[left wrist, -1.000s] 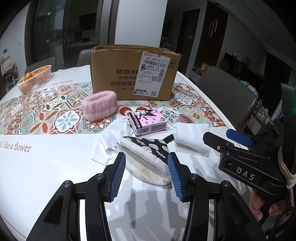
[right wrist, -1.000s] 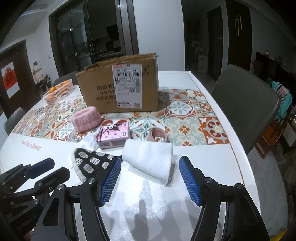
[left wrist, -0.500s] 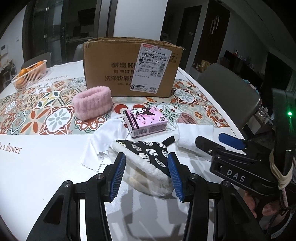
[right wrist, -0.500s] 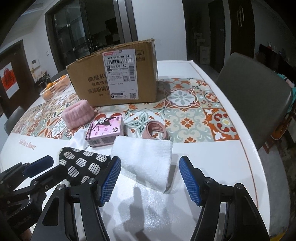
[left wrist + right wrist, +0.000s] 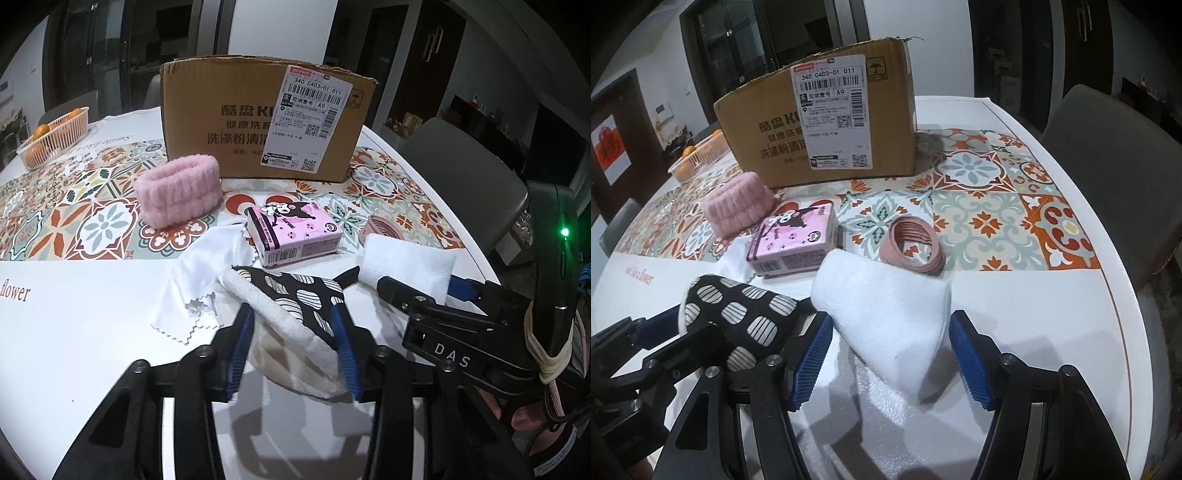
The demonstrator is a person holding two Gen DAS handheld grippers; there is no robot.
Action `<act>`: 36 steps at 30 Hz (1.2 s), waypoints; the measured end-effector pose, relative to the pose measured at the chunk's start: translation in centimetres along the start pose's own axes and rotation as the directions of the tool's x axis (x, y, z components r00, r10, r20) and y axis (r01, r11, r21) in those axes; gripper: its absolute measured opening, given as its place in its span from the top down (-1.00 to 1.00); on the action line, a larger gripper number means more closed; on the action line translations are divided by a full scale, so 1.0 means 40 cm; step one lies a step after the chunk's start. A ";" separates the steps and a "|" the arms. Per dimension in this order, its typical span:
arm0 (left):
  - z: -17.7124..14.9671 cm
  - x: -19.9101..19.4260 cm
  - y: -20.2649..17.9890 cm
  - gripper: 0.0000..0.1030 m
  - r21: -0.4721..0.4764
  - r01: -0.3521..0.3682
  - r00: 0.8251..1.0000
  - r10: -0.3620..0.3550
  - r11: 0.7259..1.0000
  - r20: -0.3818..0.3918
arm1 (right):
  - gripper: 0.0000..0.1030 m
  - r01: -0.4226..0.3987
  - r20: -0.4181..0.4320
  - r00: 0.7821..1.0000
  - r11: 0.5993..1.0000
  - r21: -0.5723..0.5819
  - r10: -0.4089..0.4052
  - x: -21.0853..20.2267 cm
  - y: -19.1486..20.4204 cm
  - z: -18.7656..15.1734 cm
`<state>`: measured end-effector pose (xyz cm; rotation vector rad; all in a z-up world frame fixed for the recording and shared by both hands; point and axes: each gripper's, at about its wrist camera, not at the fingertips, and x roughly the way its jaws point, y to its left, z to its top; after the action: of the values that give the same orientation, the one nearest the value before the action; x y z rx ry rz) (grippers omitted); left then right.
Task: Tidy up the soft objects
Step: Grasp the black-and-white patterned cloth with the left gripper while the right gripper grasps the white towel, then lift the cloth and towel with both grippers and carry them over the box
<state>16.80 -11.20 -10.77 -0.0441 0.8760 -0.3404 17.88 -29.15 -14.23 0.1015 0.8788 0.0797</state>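
Nearest the left wrist camera, the left gripper (image 5: 293, 345) is seen with its blue-padded fingers (image 5: 239, 354) closed against both sides of a black oven mitt with white striped ovals (image 5: 295, 295); the mitt's cream lining is pinched between them, and its lower edge is hidden behind the finger mounts. Close to the right wrist camera, the right gripper (image 5: 892, 354) is held low over the white table (image 5: 1034, 314), its fingers spread apart on either side of a folded white towel (image 5: 886, 314). Whether the pads actually touch the towel cannot be told; no squeezing of it is visible. Both grippers are pointed forward along the table, side by side, the left one's black frame being cut off at the lower left of the right view.

Just beyond the mitt, a thin white cloth with zigzag edges (image 5: 195, 280) is partly covered by it. A pink printed tissue pack (image 5: 293, 232) lies behind, with a stack of dusty-pink ring bands (image 5: 912, 245) to its right and a fluffy pink headband (image 5: 177, 195) to its left. Farther back stands an open brown cardboard box (image 5: 258, 122), its inside not visible. An orange plastic fruit basket (image 5: 51, 138) is set at the far left.
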 end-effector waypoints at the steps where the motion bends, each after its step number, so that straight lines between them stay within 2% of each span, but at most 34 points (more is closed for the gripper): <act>1: 0.001 0.003 0.001 0.38 -0.001 0.006 1.000 -0.006 1.000 -0.004 | -0.22 0.005 0.001 1.000 1.000 0.000 -0.005 0.001 0.000 0.000; 3: 0.000 0.006 0.001 0.51 -0.002 0.013 1.000 -0.013 1.000 -0.010 | 0.09 0.010 -0.007 1.000 1.000 -0.001 -0.010 0.003 0.000 -0.001; 7: -0.003 0.004 -0.006 0.68 0.015 0.024 1.000 -0.024 1.000 -0.010 | 0.42 0.008 -0.024 1.000 1.000 0.006 -0.008 0.010 -0.002 -0.010; 9: -0.003 0.001 -0.008 0.72 0.017 0.026 1.000 -0.026 1.000 -0.005 | 0.65 0.002 -0.023 1.000 1.000 0.007 -0.002 0.005 -0.001 -0.012; 10: -0.002 -0.003 -0.008 0.74 0.018 0.027 1.000 -0.027 0.999 -0.002 | 0.69 0.003 -0.020 1.000 1.000 0.013 -0.003 0.002 -0.002 -0.013; 27: 0.017 -0.115 -0.018 0.76 0.059 0.022 0.992 -0.030 0.998 0.125 | 0.73 -0.004 0.080 0.997 0.999 0.041 0.001 -0.135 0.030 -0.002; 33: 0.025 -0.175 -0.020 0.76 0.103 -0.012 0.978 -0.010 0.995 0.206 | 0.73 -0.010 0.122 0.993 0.999 0.040 0.006 -0.187 0.058 0.009; 36: 0.032 -0.202 -0.014 0.76 0.108 -0.004 0.972 -0.021 0.994 0.234 | 0.73 -0.010 0.145 0.989 0.999 0.037 0.005 -0.213 0.073 0.016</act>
<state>12.84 -9.37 -3.82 0.0122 0.6220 -0.3817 12.87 -27.25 -6.96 0.1440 0.7353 0.0621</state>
